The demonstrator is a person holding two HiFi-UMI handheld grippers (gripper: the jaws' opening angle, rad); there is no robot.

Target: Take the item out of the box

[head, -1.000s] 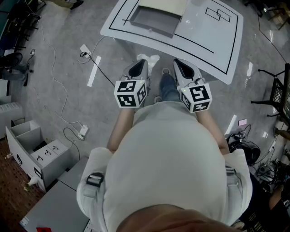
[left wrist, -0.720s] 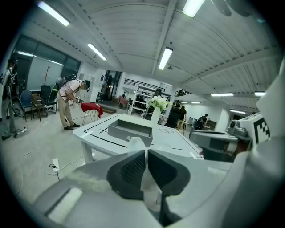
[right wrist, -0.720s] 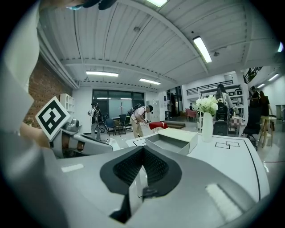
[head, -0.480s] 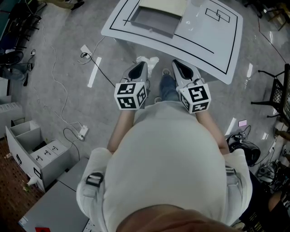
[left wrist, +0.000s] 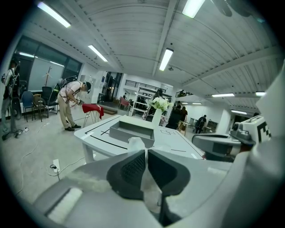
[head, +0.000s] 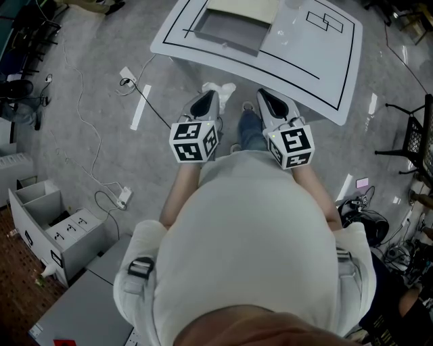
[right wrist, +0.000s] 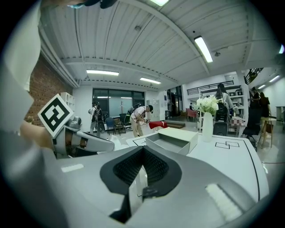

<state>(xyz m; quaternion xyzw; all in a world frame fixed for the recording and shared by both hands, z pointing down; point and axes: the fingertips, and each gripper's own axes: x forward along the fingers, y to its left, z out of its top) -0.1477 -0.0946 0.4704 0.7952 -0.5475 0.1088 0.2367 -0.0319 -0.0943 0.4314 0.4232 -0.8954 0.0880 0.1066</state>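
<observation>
A grey open box (head: 230,30) with a pale lid (head: 243,8) lies on the white table (head: 304,61), also seen as the box (left wrist: 131,131) and the box (right wrist: 171,141). My left gripper (head: 211,96) is held short of the table's near edge, over the floor. It is shut on a thin crumpled white item (head: 220,88), which sticks out past the left gripper (left wrist: 144,151) as the white item (left wrist: 136,143). My right gripper (head: 262,94) hovers beside it, apart from the box. Nothing shows between the closed jaws of the right gripper (right wrist: 142,149).
A white vase with flowers (right wrist: 205,124) stands on the table near black outlines (head: 325,21). Cables and a power strip (head: 123,196) lie on the floor at left, near grey cartons (head: 54,230). A black chair (head: 413,142) stands at right. A person (left wrist: 71,104) stands beyond.
Almost nothing differs. The left gripper with the white item has drifted a touch to the left; the right gripper stays where it was.
</observation>
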